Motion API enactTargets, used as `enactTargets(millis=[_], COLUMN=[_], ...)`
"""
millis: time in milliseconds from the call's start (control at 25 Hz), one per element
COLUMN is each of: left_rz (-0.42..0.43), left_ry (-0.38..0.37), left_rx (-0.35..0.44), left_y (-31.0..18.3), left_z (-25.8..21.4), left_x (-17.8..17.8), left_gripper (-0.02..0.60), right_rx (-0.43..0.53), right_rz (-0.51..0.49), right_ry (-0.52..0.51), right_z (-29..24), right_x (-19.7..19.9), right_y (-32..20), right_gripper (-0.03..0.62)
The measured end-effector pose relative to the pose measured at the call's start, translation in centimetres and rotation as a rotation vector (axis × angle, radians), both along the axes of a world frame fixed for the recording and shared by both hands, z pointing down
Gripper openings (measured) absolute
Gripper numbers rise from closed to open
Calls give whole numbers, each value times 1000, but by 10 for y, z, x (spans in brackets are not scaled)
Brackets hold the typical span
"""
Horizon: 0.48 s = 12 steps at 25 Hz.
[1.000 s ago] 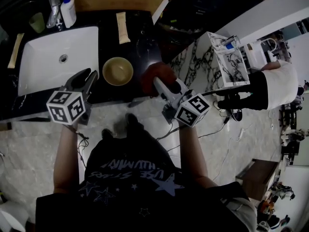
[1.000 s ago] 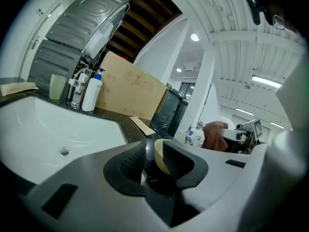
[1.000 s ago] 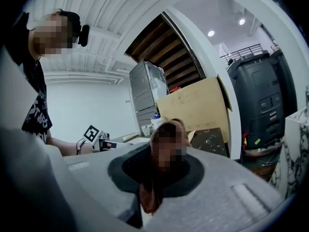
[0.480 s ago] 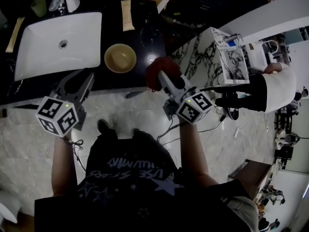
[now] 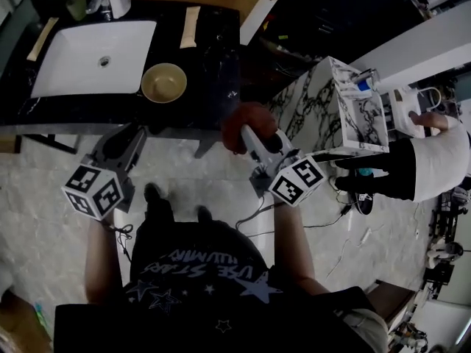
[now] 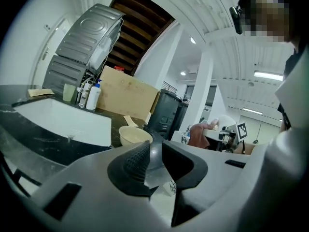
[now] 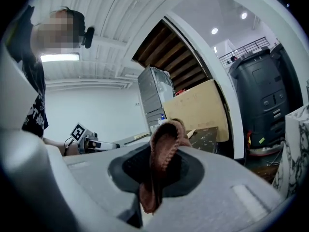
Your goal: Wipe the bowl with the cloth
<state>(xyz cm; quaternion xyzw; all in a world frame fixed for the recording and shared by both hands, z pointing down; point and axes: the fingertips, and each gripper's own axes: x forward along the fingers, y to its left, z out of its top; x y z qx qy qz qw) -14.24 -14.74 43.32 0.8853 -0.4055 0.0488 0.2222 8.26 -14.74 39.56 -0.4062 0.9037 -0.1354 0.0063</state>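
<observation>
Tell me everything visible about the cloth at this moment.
The cloth is reddish-brown, soft and towel-like, with a stitched edge showing. It is bunched into a lump and pinched between the jaws of the right gripper, a fold rising above them and a tail hanging below. It is held in the air near the front edge of the dark counter, well apart from the bowl. Only the jaws touch it.

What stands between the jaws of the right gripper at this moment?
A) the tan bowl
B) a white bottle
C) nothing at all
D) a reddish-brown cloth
D: the right gripper view shows the reddish-brown cloth pinched between the jaws of the right gripper, while the bowl stands apart from it on the dark counter.
</observation>
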Motion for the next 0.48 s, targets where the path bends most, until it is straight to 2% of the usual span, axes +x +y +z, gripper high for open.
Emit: enactTargets(millis=[200,400,480], left_rz=[-72,-149,-181], left_ry=[-19,-42,-47], left_rx=[-2,2,-4], left_y=[44,82,93], left_z=[-3,-3,-5], left_x=[42,68,70], left_gripper=[86,81,48], right_rx=[4,-11,-18], right_rz=[-91,-179,-210], right_ry=[-24,-33,-38], right_z=[0,8,12], right_x=[31,49,49], right_y=[31,56,61], right_gripper=[52,52,52])
